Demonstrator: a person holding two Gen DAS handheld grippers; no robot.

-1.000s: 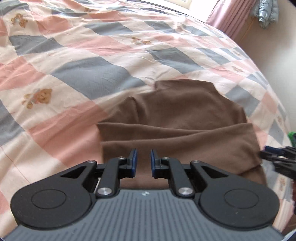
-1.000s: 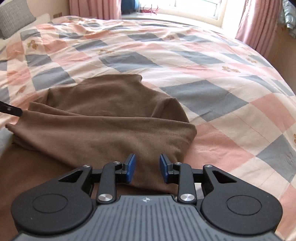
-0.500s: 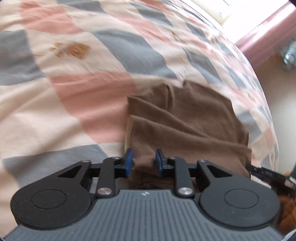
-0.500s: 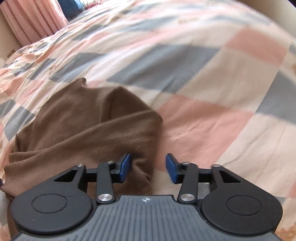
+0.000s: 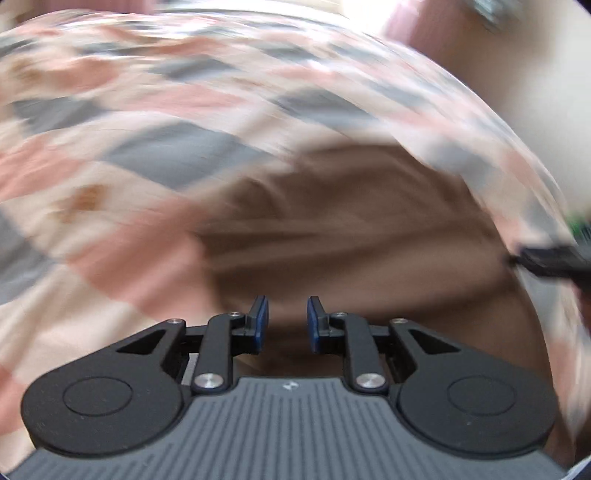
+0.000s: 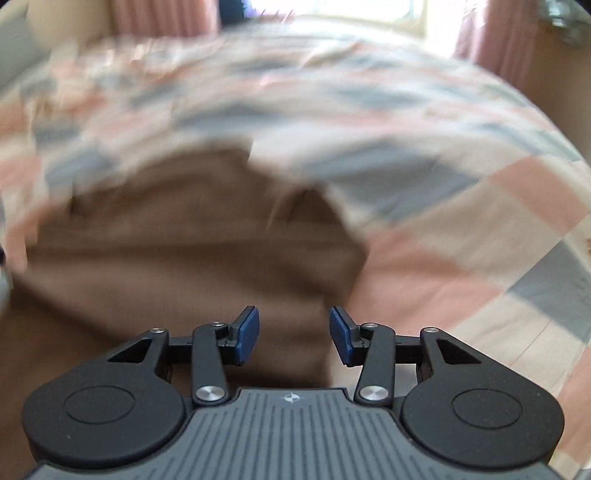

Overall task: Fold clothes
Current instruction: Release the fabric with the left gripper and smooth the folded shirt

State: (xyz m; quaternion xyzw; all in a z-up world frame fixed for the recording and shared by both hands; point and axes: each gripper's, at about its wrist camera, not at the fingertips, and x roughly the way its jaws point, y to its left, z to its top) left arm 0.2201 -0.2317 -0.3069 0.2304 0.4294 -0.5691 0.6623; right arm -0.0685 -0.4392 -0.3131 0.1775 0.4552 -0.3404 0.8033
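A brown garment point(image 5: 351, 229), folded over itself, lies flat on the checked bed cover point(image 5: 110, 177); both views are blurred. My left gripper point(image 5: 286, 319) hovers over the garment's near left part, its blue pads a small gap apart with nothing pinched. In the right wrist view the garment point(image 6: 184, 240) fills the left half. My right gripper point(image 6: 293, 334) is over its near right edge. Its jaws are opening, with cloth below the gap but not pressed by the pads. The right gripper's black tip point(image 5: 550, 260) shows at the garment's right side.
The pink, grey and cream bed cover point(image 6: 461, 229) spreads all around the garment. Pink curtains point(image 6: 509, 40) and a bright window point(image 6: 369, 11) stand beyond the bed's far end. A grey pillow point(image 6: 14, 48) lies at the far left.
Both cameras swung outward and back, and both pictures are now blurred. The right jaws stand clearly wider than before. The left jaws have spread a little.
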